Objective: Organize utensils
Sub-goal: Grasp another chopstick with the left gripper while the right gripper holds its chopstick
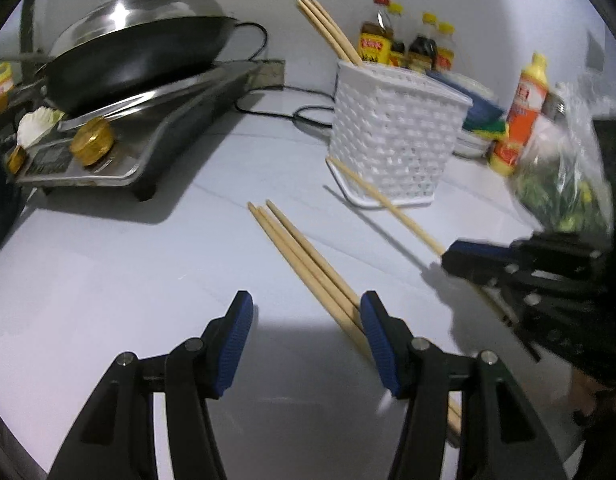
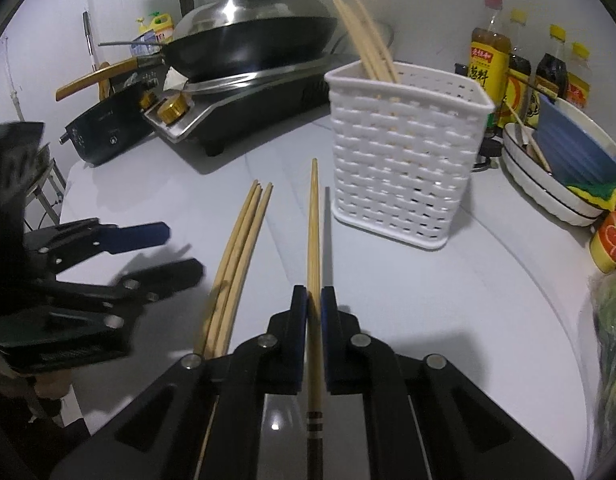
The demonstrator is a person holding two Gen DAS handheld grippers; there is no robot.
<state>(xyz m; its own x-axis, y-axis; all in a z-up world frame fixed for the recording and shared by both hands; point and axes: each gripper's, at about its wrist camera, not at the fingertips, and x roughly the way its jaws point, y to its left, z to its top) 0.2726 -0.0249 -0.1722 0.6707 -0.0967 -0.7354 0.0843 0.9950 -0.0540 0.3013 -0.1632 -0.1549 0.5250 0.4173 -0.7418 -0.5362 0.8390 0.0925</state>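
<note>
A white lattice utensil basket (image 1: 396, 136) (image 2: 404, 152) stands on the counter with a few wooden chopsticks (image 1: 328, 28) (image 2: 366, 40) upright in it. Three loose chopsticks (image 1: 304, 264) (image 2: 240, 256) lie together on the counter. My left gripper (image 1: 306, 312) is open just above their near ends, empty; it also shows in the right wrist view (image 2: 176, 252). My right gripper (image 2: 314, 300) is shut on a single chopstick (image 2: 313, 240) whose tip points toward the basket's base; that chopstick (image 1: 388, 200) also shows in the left wrist view, held by the right gripper (image 1: 448, 258).
A gas stove (image 1: 120, 132) (image 2: 244, 108) with a lidded black wok (image 1: 140, 52) (image 2: 252, 36) stands at the back. Sauce bottles (image 1: 408, 44) (image 2: 520, 68) line the wall. Stacked white dishes (image 2: 556, 192) and a bag of greens (image 1: 564, 168) sit to the right.
</note>
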